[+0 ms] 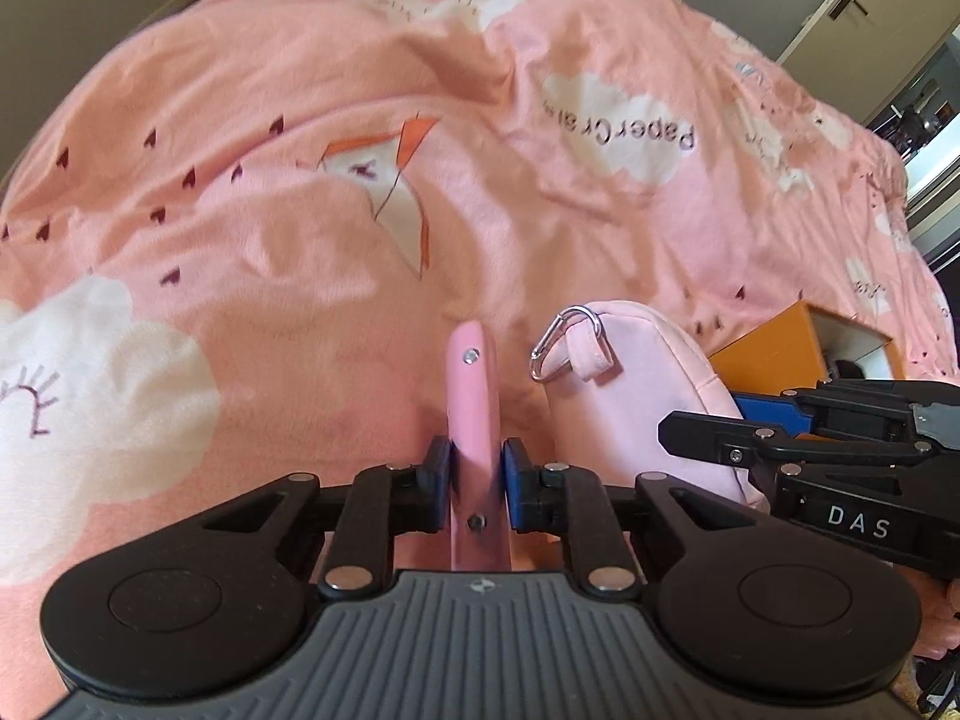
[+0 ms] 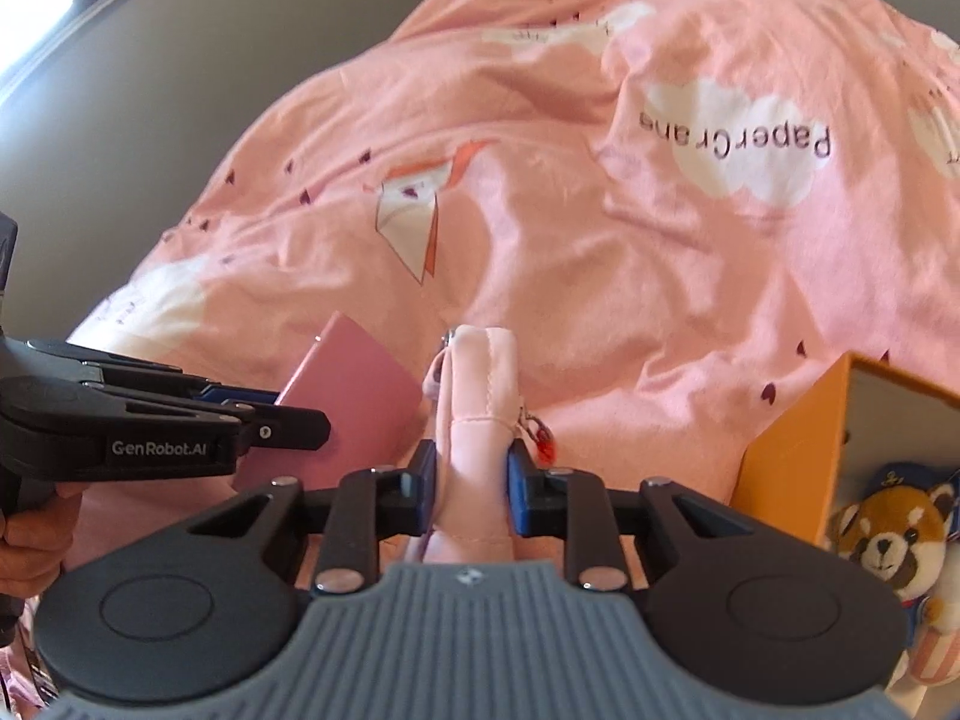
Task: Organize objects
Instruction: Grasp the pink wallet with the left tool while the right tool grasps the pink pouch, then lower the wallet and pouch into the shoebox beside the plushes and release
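Clamping a flat pink case (image 1: 474, 420) edge-on, the left gripper (image 1: 477, 474) shows its blue pads (image 1: 515, 474) drawn in narrow and pressing on both faces of the slim object, which stands upright between them with two small rivets along its edge. Just to the right of it in the left wrist view is a soft pale pink pouch (image 1: 642, 402) with a silver carabiner (image 1: 555, 339) on its loop. The right gripper (image 1: 744, 414) reaches in from the right edge, its blue pad against the pouch. Behind it sits an orange box (image 1: 774, 342), and everything lies over a pink bedspread (image 1: 300, 150) printed with clouds and paper cranes.

From the right wrist view, the right gripper (image 2: 471, 480) has its jaws closed partway on the pale pink pouch (image 2: 480, 420), the blue pads squeezing the fabric on each side; a small red charm (image 2: 543, 444) hangs beside the right pad. The left gripper (image 2: 270, 402) comes in from the left, holding the pink case (image 2: 354, 384) just beside the pouch, with a hand (image 2: 30, 534) on its grip. At the right stands the orange box (image 2: 792, 450) with a red panda plush (image 2: 888, 540) inside.
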The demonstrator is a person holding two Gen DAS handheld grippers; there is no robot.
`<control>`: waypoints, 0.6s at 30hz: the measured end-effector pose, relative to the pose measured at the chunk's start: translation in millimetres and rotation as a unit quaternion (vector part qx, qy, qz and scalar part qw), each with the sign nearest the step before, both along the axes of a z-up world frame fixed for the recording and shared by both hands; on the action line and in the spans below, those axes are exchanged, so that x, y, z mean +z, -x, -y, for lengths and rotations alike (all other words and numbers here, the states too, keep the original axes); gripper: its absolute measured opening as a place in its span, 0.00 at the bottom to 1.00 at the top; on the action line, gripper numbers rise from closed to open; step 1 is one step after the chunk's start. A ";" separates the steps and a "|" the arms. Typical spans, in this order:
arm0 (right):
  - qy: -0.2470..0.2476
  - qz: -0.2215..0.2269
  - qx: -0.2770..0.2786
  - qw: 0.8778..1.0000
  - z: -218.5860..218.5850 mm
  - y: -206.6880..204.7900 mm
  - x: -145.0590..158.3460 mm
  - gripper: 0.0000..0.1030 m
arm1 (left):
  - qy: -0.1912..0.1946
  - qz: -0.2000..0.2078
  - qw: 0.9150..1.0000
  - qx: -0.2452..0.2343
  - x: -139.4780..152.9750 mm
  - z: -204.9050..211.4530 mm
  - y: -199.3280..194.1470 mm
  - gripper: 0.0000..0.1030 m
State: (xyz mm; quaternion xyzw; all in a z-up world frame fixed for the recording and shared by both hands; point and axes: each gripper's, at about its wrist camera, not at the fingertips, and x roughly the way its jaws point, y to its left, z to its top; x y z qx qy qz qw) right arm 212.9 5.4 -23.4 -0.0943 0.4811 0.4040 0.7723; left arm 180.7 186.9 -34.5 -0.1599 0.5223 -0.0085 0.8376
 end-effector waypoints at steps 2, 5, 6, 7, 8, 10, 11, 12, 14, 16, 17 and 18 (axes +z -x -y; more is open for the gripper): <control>-0.015 0.014 -0.003 1.000 8.7 1.9 14.8 0.24 | 0.001 0.016 1.000 -0.004 15.1 5.5 2.5 0.19; -0.037 0.033 -0.014 0.999 26.2 3.7 38.3 0.24 | -0.003 0.045 0.999 -0.009 40.1 20.0 4.8 0.19; -0.044 0.039 -0.017 0.998 33.0 4.5 46.2 0.24 | -0.002 0.055 0.998 -0.013 48.6 26.0 4.3 0.19; -0.049 0.044 -0.020 0.998 39.2 5.1 52.9 0.24 | 0.001 0.065 0.998 -0.017 56.3 31.4 4.5 0.19; -0.055 0.051 -0.023 0.997 48.0 5.9 61.1 0.24 | 0.005 0.076 0.997 -0.023 64.9 40.1 3.6 0.19; -0.063 0.066 -0.034 0.995 66.5 7.0 77.1 0.24 | 0.013 0.096 0.995 -0.039 79.4 55.9 2.1 0.19; -0.065 0.072 -0.039 0.995 74.6 7.2 83.2 0.24 | 0.018 0.104 0.993 -0.048 85.4 66.5 0.6 0.19; -0.066 0.081 -0.048 0.993 86.5 7.0 90.8 0.24 | 0.023 0.110 0.992 -0.056 90.8 76.8 -1.8 0.19; -0.067 0.094 -0.065 0.991 107.1 6.1 101.9 0.24 | 0.033 0.120 0.989 -0.075 97.6 97.5 -7.6 0.19; -0.066 0.102 -0.087 0.989 129.5 4.3 109.4 0.24 | 0.043 0.124 0.987 -0.094 99.3 120.7 -14.6 0.19; -0.063 0.104 -0.098 0.988 139.5 3.0 110.7 0.24 | 0.046 0.124 0.986 -0.102 98.5 131.5 -18.3 0.19; -0.059 0.106 -0.111 0.986 151.0 1.1 110.5 0.24 | 0.049 0.123 0.985 -0.111 95.9 143.0 -22.2 0.19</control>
